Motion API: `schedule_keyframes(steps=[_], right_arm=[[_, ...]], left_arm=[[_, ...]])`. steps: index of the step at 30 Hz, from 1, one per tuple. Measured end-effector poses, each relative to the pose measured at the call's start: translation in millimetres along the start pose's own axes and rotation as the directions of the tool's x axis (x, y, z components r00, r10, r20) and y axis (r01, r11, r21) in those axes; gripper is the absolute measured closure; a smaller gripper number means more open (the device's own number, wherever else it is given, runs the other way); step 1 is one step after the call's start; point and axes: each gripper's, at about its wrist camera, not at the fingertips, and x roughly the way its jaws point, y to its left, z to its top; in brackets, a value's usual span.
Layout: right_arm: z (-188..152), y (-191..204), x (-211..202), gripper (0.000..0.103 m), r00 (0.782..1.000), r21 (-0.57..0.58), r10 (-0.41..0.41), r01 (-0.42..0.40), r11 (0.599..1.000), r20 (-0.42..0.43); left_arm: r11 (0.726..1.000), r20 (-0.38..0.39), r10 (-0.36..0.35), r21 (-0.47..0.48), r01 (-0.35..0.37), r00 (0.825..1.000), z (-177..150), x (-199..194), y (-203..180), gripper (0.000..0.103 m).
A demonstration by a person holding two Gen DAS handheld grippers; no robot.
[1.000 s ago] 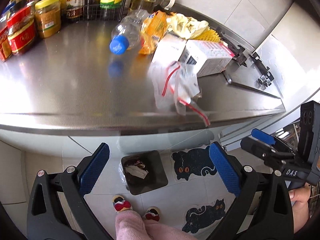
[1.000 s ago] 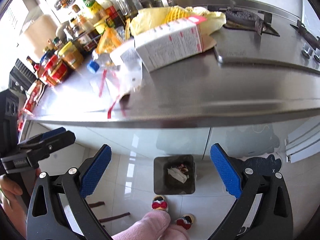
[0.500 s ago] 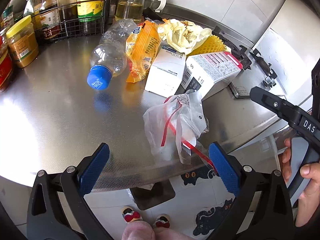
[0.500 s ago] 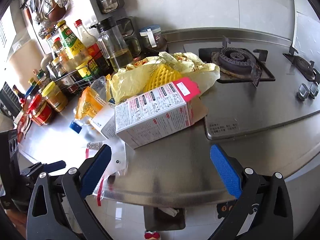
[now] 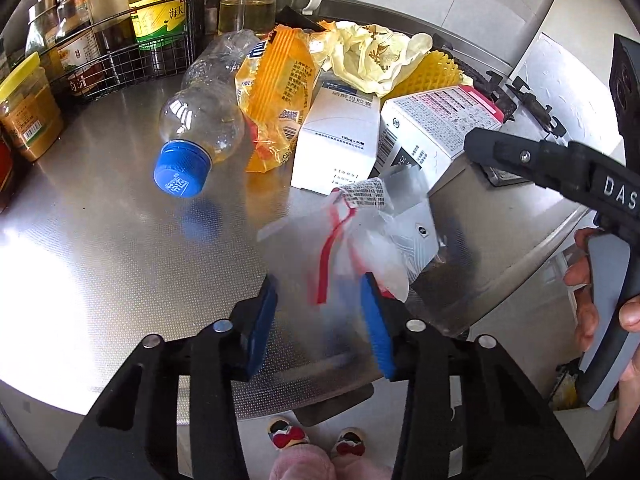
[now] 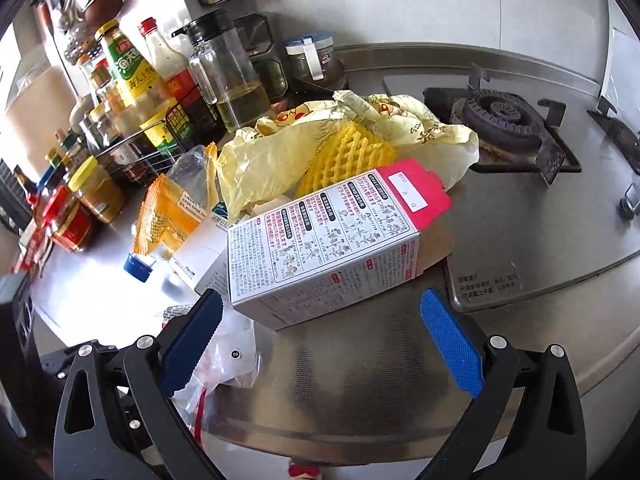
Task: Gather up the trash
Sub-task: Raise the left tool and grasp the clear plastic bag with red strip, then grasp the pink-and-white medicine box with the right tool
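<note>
A crumpled clear plastic bag with a red strip (image 5: 372, 240) lies near the front edge of the steel counter (image 5: 100, 240). My left gripper (image 5: 320, 320) straddles its near end; the jaws are closing, with a gap still showing beside the left pad. Behind the bag lie a white box (image 5: 336, 140), a white-and-pink carton (image 5: 432, 128), an orange wrapper (image 5: 276, 88), a blue-capped clear bottle (image 5: 200, 128) and a yellow bag (image 5: 368, 56). My right gripper (image 6: 320, 344) stands open just before the carton (image 6: 328, 248), with nothing between its pads. The clear bag (image 6: 228, 356) sits by its left finger.
Sauce bottles and jars in a wire rack (image 5: 132, 40) line the back left. A gas burner (image 6: 500, 112) sits at the right of the counter. The counter edge (image 6: 360, 436) runs just below both grippers; slippers (image 5: 288, 436) show on the floor beneath.
Both grippers moved from over the floor bin forward above the counter. The left jaws went from wide open to narrow around the clear bag. The right gripper neared the carton and stayed open.
</note>
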Motion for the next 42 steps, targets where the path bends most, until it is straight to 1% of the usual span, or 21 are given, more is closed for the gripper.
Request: schedule_keyframes(steps=[2,3,4,6,10,15,18,22,26,31,35,38,42], right_arm=[[1.9,7.2,1.3,0.003,1.000,-0.017,-0.016,0.017,1.000,0.005],[2.5,10.9,2.9,0.003,1.000,-0.024,-0.016,0.016,1.000,0.002],[2.8,14.3,4.8,0.003,1.000,-0.028,-0.011,0.011,1.000,-0.005],[1.2,21.4,9.0,0.003,1.000,-0.035,-0.011,0.011,0.999,-0.015],[-1.8,29.5,19.0,0.003,0.999,-0.040,-0.040,0.039,0.998,-0.024],[-2.7,33.2,28.9,0.003,0.990,-0.076,-0.142,0.141,0.987,-0.005],[-1.4,25.5,32.2,0.003,0.985,-0.058,-0.172,0.172,0.983,-0.001],[1.2,18.3,35.2,0.003,0.982,-0.051,-0.190,0.190,0.981,-0.004],[4.7,17.3,41.0,0.003,0.984,-0.066,-0.177,0.176,0.982,-0.011],[7.9,19.3,52.1,0.003,0.984,-0.135,-0.178,0.176,0.975,-0.003],[9.4,17.1,58.5,0.003,0.983,-0.188,-0.184,0.182,0.965,0.007],[13.7,7.6,57.8,0.003,0.977,-0.149,-0.211,0.211,0.966,0.013],[18.9,-7.0,53.7,0.003,0.979,-0.059,-0.206,0.206,0.977,0.004]], left_arm=[[1.000,0.000,0.011,0.009,-0.011,1.000,-0.4,-0.4,2.5,0.082],[1.000,-0.003,0.013,0.011,-0.013,1.000,0.0,-0.1,3.7,0.099],[1.000,0.003,0.019,0.010,-0.019,1.000,0.3,-1.0,5.2,0.103],[0.999,0.025,0.031,0.015,-0.031,0.999,-0.5,-6.3,8.5,0.103],[0.999,0.047,0.041,0.025,-0.042,0.998,0.7,-15.1,15.6,0.103],[0.999,0.054,0.034,0.027,-0.035,0.998,3.1,-23.0,24.0,0.103],[0.999,0.055,0.032,0.030,-0.033,0.998,3.0,-24.8,27.0,0.103],[0.999,0.049,0.027,0.027,-0.029,0.998,2.9,-23.7,30.8,0.103],[0.999,0.044,0.015,0.030,-0.016,0.999,6.5,-21.8,32.0,0.103],[1.000,0.041,-0.001,0.031,0.000,0.999,10.4,-21.3,32.7,0.103],[1.000,0.033,0.000,0.026,-0.001,0.999,12.8,-20.3,37.0,0.103],[1.000,0.027,-0.003,0.008,0.003,1.000,14.3,-19.8,42.2,0.103],[1.000,0.027,0.000,0.002,0.000,1.000,15.7,-18.7,44.4,0.103]])
